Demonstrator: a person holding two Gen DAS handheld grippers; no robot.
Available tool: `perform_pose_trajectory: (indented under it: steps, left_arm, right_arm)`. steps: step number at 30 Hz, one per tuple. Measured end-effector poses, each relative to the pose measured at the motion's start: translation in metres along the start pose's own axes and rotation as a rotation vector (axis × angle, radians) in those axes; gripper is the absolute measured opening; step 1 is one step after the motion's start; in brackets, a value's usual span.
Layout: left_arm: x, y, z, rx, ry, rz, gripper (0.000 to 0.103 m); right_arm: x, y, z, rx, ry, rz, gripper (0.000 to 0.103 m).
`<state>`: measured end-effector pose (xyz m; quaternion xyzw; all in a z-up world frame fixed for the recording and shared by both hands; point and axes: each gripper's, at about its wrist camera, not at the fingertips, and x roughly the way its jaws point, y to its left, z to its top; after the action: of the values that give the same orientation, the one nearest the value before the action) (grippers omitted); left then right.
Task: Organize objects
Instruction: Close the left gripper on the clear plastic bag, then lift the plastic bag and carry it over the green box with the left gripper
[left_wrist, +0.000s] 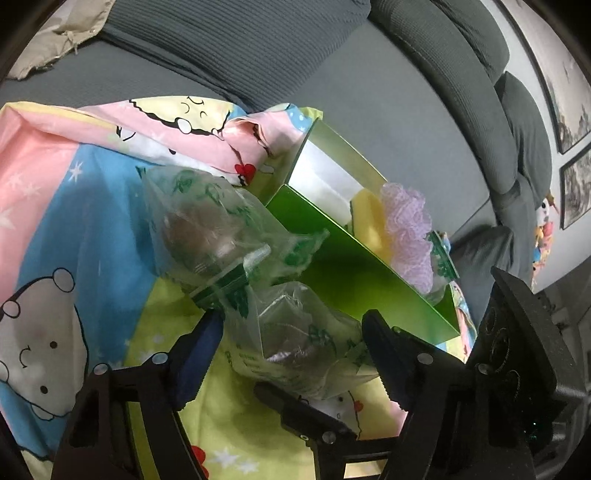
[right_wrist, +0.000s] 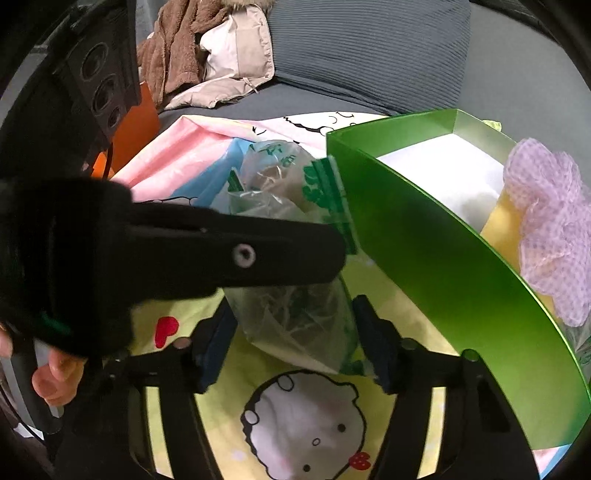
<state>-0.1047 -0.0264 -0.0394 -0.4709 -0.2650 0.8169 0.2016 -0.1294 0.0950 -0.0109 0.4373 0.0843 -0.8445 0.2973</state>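
Right wrist view: right tongs (right_wrist: 295, 339) sit half open around a clear plastic bag (right_wrist: 295, 314) on the cartoon sheet (right_wrist: 306, 424), beside the green box (right_wrist: 424, 240) — pads not clearly pinching. Left tongs (left_wrist: 291, 343) also half open around it. Next: squeeze, lift, drop into box.

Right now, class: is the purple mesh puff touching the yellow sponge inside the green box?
Touching. The right wrist view shows the purple mesh puff lying against the yellow sponge inside the green box, no gap.
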Motion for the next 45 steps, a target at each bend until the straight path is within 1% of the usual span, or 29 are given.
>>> perform_pose_trajectory:
  steps: [3, 8, 17, 27, 36, 45]
  left_arm:
    - [0.0, -0.003, -0.001, 0.009, -0.008, -0.006, 0.07]
    - [-0.004, -0.008, -0.003, 0.042, -0.015, -0.003, 0.065]
    - [-0.02, -0.023, -0.011, 0.078, -0.04, -0.013, 0.064]
    - [-0.035, -0.045, -0.02, 0.104, -0.048, -0.031, 0.064]
    - [-0.043, -0.071, -0.027, 0.166, -0.061, -0.033, 0.064]
    - [-0.047, -0.095, -0.033, 0.222, -0.067, -0.032, 0.064]
  right_arm:
    - [0.0, 0.001, 0.0, 0.002, 0.003, 0.005, 0.056]
    - [-0.002, 0.001, 0.0, 0.017, -0.007, 0.019, 0.052]
    - [-0.021, 0.008, -0.003, 0.026, -0.039, 0.024, 0.052]
    - [-0.048, 0.016, -0.014, 0.027, -0.085, -0.005, 0.052]
    - [-0.07, 0.018, -0.019, 0.054, -0.132, -0.018, 0.052]
    - [-0.096, 0.016, -0.032, 0.075, -0.178, -0.031, 0.052]
